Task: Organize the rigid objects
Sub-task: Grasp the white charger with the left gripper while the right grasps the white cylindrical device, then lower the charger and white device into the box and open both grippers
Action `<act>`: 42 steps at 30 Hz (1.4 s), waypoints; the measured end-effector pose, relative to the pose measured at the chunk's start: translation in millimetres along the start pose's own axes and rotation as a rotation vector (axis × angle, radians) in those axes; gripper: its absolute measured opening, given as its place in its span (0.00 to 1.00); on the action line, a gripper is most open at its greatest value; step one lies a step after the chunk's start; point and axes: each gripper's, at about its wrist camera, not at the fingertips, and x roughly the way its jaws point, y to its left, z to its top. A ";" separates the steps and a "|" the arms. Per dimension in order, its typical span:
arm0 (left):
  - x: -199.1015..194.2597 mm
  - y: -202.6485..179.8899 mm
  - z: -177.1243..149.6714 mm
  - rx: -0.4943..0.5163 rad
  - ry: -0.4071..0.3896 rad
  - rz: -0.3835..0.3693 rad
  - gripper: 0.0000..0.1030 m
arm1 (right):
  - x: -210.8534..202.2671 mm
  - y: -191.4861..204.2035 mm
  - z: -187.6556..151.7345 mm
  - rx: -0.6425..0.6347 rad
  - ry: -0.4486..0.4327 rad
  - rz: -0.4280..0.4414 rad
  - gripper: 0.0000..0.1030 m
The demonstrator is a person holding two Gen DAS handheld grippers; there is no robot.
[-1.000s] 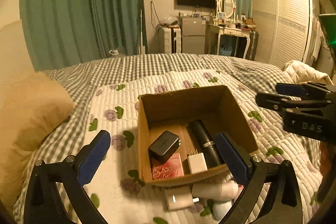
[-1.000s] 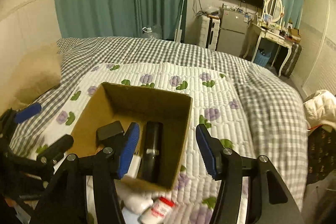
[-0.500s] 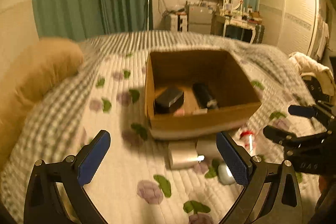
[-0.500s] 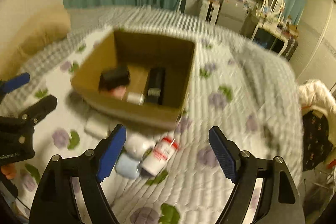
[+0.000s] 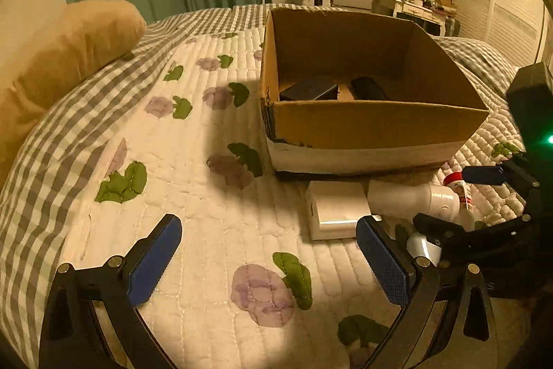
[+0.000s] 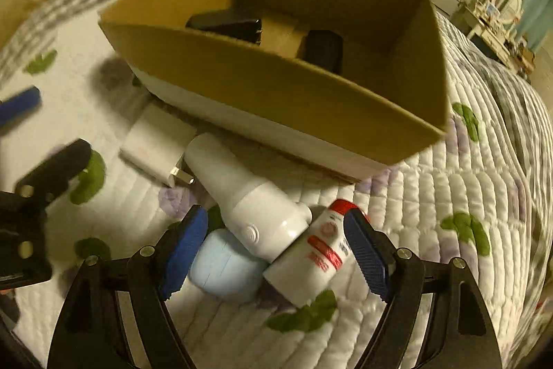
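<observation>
A cardboard box (image 5: 373, 123) (image 6: 276, 85) sits on the quilted bed with a black adapter (image 6: 224, 23) and a black cylinder (image 6: 323, 49) inside. In front of it lie a white charger (image 5: 335, 210) (image 6: 157, 144), a white handheld device (image 6: 249, 199) (image 5: 411, 197), a pale blue case (image 6: 224, 265) and a white bottle with a red label (image 6: 311, 258). My right gripper (image 6: 273, 255) is open, low over the white device and bottle, its pads either side of them. My left gripper (image 5: 268, 261) is open and empty over the quilt, left of the charger.
A tan pillow (image 5: 65, 54) lies at the left of the bed. The white quilt with purple flowers (image 5: 207, 196) covers a grey checked bedspread (image 5: 52, 140). Curtains, a television and a dresser stand at the far wall.
Both grippers have dropped low and pulled back from above the box to the objects in front of it. The right gripper now straddles the white device and bottle.
</observation>
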 end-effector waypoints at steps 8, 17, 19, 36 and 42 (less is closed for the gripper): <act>4.3 0.5 -0.3 0.003 0.017 0.001 1.00 | 21.2 3.8 3.6 -0.043 0.051 0.018 0.62; 13.8 -26.5 0.1 0.098 0.054 -0.012 1.00 | -31.8 -18.2 -10.4 0.057 -0.102 0.019 0.55; 21.8 -37.2 0.4 0.119 0.076 -0.022 1.00 | -41.1 -27.8 -14.6 0.084 -0.122 0.023 0.55; 69.3 -54.4 12.7 0.064 0.190 -0.127 0.67 | -45.5 -52.1 -24.2 0.223 -0.142 0.048 0.55; 45.2 -42.0 6.3 0.027 0.151 -0.161 0.67 | -54.2 -49.4 -25.0 0.212 -0.171 0.034 0.55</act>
